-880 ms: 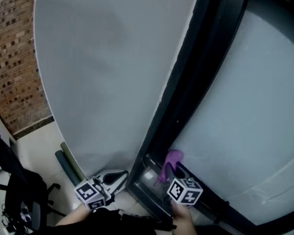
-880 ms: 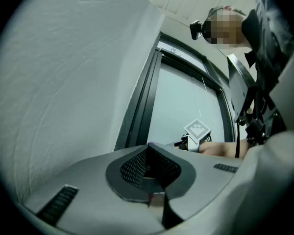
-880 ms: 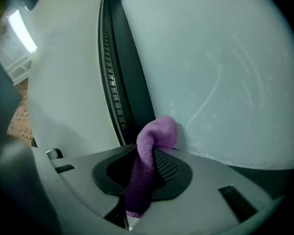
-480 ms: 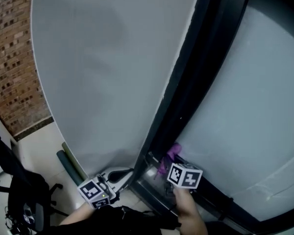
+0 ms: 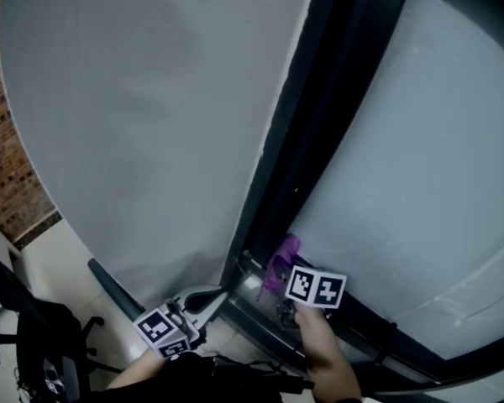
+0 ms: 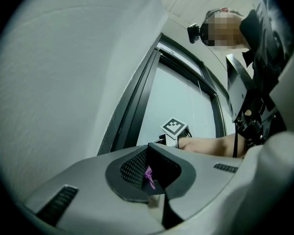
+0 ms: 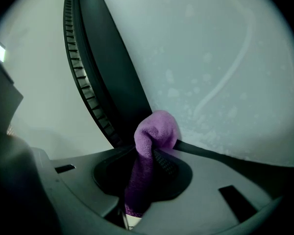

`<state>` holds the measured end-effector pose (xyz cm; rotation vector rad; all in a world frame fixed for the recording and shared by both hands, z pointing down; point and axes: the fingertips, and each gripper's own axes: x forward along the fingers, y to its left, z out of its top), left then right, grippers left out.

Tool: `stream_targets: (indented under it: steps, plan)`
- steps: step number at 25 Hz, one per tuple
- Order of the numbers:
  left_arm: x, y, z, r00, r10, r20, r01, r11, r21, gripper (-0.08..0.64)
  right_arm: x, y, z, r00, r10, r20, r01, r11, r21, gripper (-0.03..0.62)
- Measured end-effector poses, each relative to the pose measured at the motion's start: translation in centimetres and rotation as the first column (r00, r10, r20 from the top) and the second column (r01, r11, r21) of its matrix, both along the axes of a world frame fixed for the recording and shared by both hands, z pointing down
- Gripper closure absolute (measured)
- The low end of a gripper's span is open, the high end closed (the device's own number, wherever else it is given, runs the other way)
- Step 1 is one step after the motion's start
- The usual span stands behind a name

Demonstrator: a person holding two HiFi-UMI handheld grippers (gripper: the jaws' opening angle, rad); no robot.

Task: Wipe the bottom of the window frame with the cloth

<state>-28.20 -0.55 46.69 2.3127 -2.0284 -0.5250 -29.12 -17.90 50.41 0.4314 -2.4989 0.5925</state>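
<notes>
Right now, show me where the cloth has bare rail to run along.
Free: the bottom rail right of the right gripper, bordered by glass above. Crowded: the corner left of the cloth, hemmed by the upright frame and left gripper.

Right tool (image 7: pixel 154 155) clamped tight, left tool (image 6: pixel 149 173) barely parted.

I count two grippers on my feed: the left gripper (image 5: pixel 217 293) near left and the right gripper (image 5: pixel 279 273) near the middle. There are two marker cubes (image 5: pixel 316 287), one on each. One purple cloth (image 7: pixel 155 130) sits in the right gripper's jaws. One dark window frame (image 5: pixel 319 141) runs near to far, with one frosted pane (image 5: pixel 420 183) on its right and one grey wall (image 5: pixel 151 124) on its left. One brick wall (image 5: pixel 7 183) stands far left, and one black chair (image 5: pixel 35 342) near left.
</notes>
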Motion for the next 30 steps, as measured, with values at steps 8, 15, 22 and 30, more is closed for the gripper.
stream_targets:
  steps: [8,15,22,30]
  plan:
    - [0.9,-1.2,0.7,0.998,0.069,-0.002,-0.069,0.998,-0.003,0.563,2.9,-0.2,-0.1,0.996,0.088,0.009,-0.087,0.996,-0.020,0.508]
    - [1.0,-2.1,0.0,0.996,0.071,0.054,-0.074,0.996,0.045,0.563,6.0,-0.8,0.1,0.982,0.190,0.026,-0.189,0.982,-0.027,0.508]
    - [1.9,-3.2,0.3,0.987,0.152,0.053,-0.153,0.988,0.020,0.563,9.0,-1.4,0.0,0.957,0.286,0.043,-0.286,0.958,-0.013,0.508]
    - [3.8,-4.7,0.4,0.958,0.282,0.042,-0.283,0.959,0.018,0.563,12.1,-2.2,-0.1,0.919,0.388,0.075,-0.386,0.922,-0.030,0.508]
